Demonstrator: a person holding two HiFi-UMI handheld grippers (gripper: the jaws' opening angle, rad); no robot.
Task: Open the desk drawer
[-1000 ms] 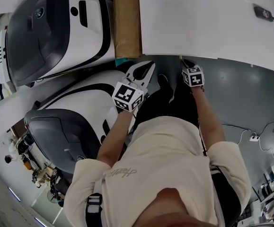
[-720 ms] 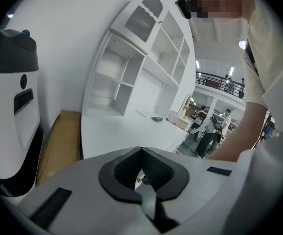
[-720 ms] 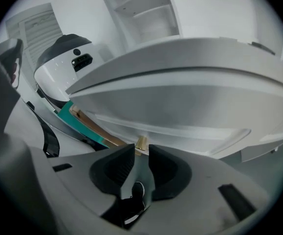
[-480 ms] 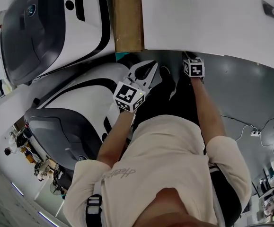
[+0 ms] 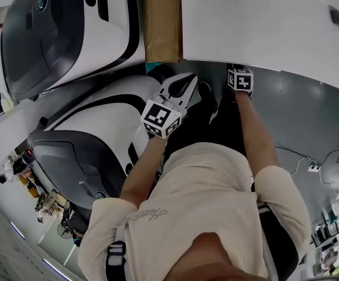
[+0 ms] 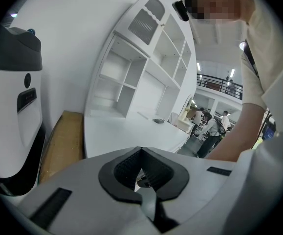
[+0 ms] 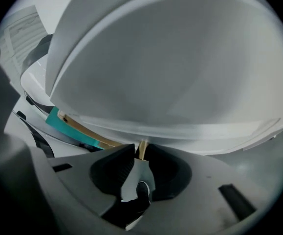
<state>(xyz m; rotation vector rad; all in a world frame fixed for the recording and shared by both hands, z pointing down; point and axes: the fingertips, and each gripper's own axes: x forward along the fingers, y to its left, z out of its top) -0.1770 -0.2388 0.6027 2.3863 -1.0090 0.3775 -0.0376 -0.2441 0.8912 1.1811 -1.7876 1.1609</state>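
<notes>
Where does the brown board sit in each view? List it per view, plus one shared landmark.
Head view: brown board top centre, lying along the white desk's left edge.
Left gripper view: lower left, between the white machine and the desk.
Right gripper view: only a tan strip at lower left, above a teal edge.
Shared landmark: the white desk.

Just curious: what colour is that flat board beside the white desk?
Brown, like cardboard; the board shows best in the head view.
</notes>
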